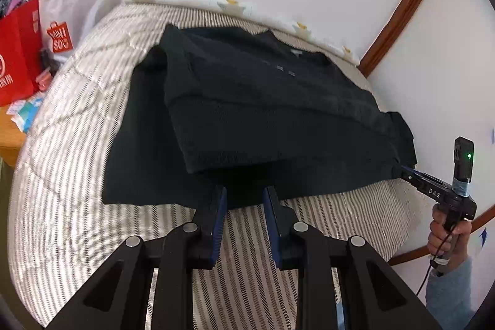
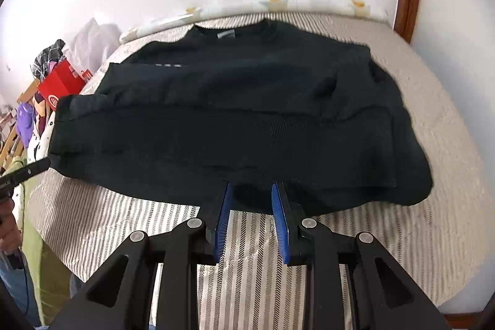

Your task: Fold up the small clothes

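Sweater: black sweater (image 1: pixel 247 113) lies on the striped bed cover (image 1: pixel 77 144) — partly folded.
Left gripper (image 1: pixel 244 197): parted, its tips at the near hem.
Right gripper (image 2: pixel 250 194): parted — likewise at the hem.

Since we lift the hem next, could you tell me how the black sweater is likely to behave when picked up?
The black sweater will probably flop and sag between grips: it already drapes in soft folds on the bed. Its thick knit suggests some weight. It likely won't slide much on the ribbed cover.
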